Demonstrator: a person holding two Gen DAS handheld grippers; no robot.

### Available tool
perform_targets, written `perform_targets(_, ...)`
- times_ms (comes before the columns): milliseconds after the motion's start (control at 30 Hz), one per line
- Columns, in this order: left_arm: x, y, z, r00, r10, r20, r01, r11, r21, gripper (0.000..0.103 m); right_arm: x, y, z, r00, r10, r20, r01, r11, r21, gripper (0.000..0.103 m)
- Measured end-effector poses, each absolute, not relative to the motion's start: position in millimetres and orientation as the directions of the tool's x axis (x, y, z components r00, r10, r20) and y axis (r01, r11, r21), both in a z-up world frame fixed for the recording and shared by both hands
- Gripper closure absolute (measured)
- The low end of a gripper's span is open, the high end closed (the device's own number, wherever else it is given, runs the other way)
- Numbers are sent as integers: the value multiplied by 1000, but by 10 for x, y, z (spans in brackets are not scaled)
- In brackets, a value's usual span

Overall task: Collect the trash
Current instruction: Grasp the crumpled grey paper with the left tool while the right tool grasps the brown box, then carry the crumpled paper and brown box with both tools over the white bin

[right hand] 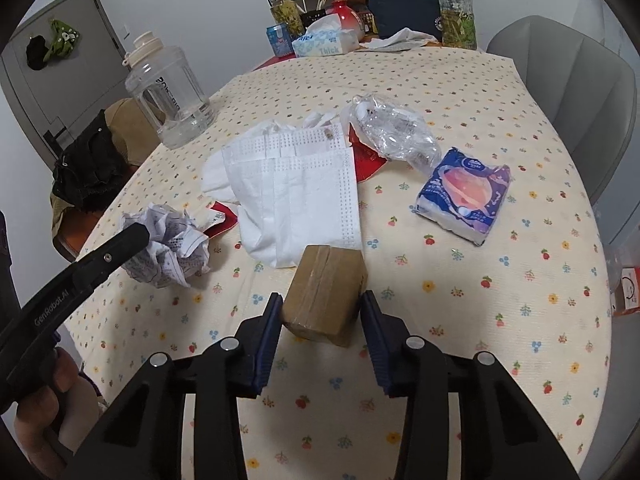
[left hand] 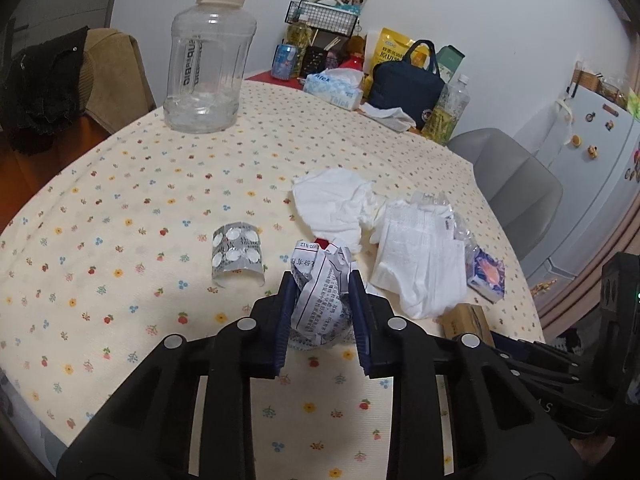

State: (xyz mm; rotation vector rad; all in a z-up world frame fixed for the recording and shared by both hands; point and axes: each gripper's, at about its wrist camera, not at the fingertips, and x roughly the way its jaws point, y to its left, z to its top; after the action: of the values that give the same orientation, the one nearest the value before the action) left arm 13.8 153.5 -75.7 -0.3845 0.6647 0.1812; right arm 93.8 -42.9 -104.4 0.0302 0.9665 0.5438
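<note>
My left gripper (left hand: 320, 280) is shut on a crumpled ball of printed paper (left hand: 320, 304) that rests on the flowered tablecloth (left hand: 120, 240). In the right wrist view one of its black fingers (right hand: 120, 246) lies against that ball (right hand: 172, 248). My right gripper (right hand: 322, 300) is shut on a small brown cardboard box (right hand: 324, 292), both blue pads against its sides. Other litter lies around: a silver blister pack (left hand: 238, 256), crumpled white tissue (left hand: 340, 208), a folded white napkin (right hand: 296, 192), red paper scraps (right hand: 366, 160), a clear plastic wrapper (right hand: 394, 132) and a blue tissue pack (right hand: 466, 196).
A big clear water jug (left hand: 206, 60) stands at the far left of the table. A tissue box (left hand: 334, 88), a navy bag (left hand: 408, 80), bottles and a wire basket crowd the far end. A grey chair (right hand: 576, 92) stands at the table's right side, with a fridge (left hand: 592, 168) behind it.
</note>
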Motion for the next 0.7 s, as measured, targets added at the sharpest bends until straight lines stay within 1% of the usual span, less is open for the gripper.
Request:
perform_targets(267, 46, 1410, -508, 799, 56, -598, -268, 924, -271, 77, 782, -656, -796, 490, 465, -737, -426, 866, 263, 63)
perform_targets(467, -9, 1233, -263, 822, 65, -565, -238, 942, -237, 77, 694, -901, -607, 540, 469, -699, -403, 873, 274, 63)
perform_targets(700, 56, 934, -84, 838, 24, -545, -184, 953, -241, 77, 622, -1323, -403, 604, 448, -659, -359, 891, 277, 63)
